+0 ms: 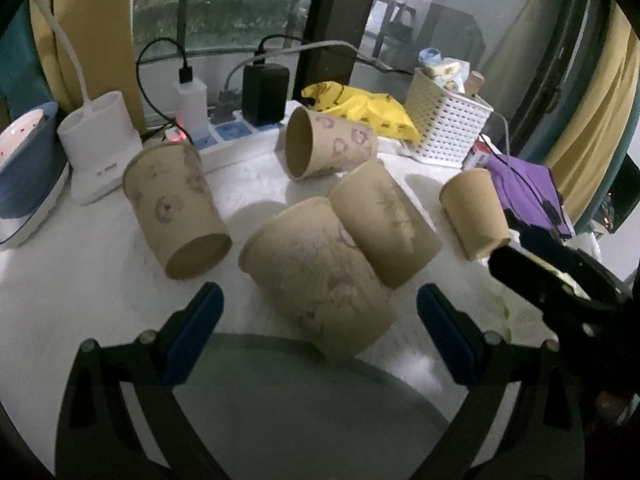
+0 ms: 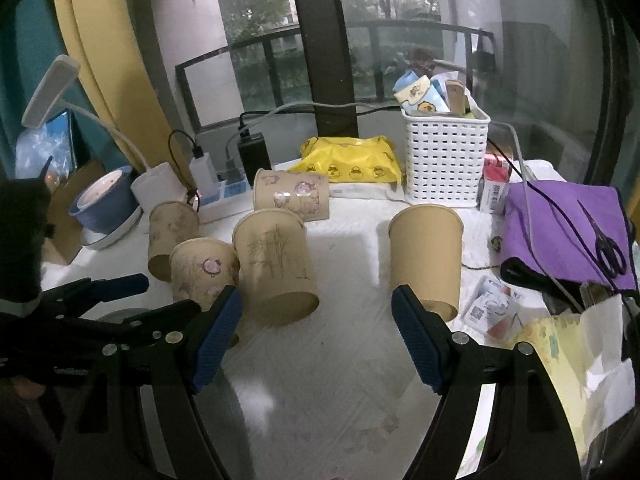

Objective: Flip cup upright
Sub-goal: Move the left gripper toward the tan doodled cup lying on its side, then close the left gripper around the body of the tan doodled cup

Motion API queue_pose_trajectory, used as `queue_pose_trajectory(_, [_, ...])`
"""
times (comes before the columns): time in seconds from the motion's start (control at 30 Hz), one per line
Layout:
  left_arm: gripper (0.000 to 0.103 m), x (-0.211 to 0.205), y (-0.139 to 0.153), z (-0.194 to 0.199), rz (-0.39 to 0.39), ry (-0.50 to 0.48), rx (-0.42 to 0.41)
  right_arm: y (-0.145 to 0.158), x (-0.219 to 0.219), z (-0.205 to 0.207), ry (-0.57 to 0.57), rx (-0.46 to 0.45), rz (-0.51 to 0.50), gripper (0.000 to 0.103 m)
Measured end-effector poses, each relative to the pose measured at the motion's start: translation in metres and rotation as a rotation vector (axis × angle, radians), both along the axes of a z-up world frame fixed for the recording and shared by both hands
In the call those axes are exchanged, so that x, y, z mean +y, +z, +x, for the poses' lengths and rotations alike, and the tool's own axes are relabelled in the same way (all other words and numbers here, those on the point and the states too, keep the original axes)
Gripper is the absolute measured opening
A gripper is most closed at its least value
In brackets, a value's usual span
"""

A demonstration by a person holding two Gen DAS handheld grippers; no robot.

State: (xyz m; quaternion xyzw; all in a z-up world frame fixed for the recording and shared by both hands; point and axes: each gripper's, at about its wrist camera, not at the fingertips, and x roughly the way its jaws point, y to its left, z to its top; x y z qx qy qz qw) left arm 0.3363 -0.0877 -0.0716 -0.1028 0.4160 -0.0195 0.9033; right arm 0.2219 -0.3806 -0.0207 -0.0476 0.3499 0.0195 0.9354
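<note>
Several brown paper cups lie on their sides on the white table (image 1: 60, 304). In the left wrist view my left gripper (image 1: 320, 332) is open, its blue pads either side of the nearest printed cup (image 1: 320, 276), without touching it. Other cups lie left (image 1: 176, 208), behind (image 1: 328, 144), beside it (image 1: 384, 224) and right (image 1: 476, 216). In the right wrist view my right gripper (image 2: 316, 340) is open and empty, between the bamboo-print cup (image 2: 276, 268) and a plain cup (image 2: 426, 256). The left gripper (image 2: 92, 292) shows at the left.
A white basket (image 2: 446, 160), yellow bag (image 2: 348, 160), power strip with chargers (image 2: 224, 188), blue bowl (image 2: 106, 200) and white lamp base (image 1: 96, 144) stand at the back. A purple cloth with scissors (image 2: 568, 236) and paper packets (image 2: 496, 304) lie right.
</note>
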Motion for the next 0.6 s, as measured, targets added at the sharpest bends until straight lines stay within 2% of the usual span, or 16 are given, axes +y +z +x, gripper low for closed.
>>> queue_pose_trajectory(0.17, [0.098, 0.001, -0.015, 0.014, -0.041, 0.000, 0.055, -0.001, -0.006, 0.001, -0.005, -0.001, 0.013, 0.080])
queue_pose_trajectory(0.23, [0.089, -0.001, -0.022, 0.018, -0.058, -0.005, 0.077, 0.000, -0.007, 0.000, -0.007, -0.004, 0.016, 0.080])
queue_pose_trajectory(0.3, [0.086, -0.002, -0.026, 0.020, -0.078, -0.011, 0.082, 0.000, -0.010, 0.000, -0.014, -0.005, 0.016, 0.080])
queue_pose_trajectory(0.43, [0.073, -0.005, -0.031, 0.022, -0.102, -0.034, 0.093, -0.001, -0.012, 0.000, -0.021, -0.002, 0.017, 0.080])
queue_pose_trajectory(0.6, [0.066, -0.002, -0.032, 0.020, -0.144, -0.046, 0.094, 0.002, -0.008, -0.002, -0.022, -0.003, 0.002, 0.080])
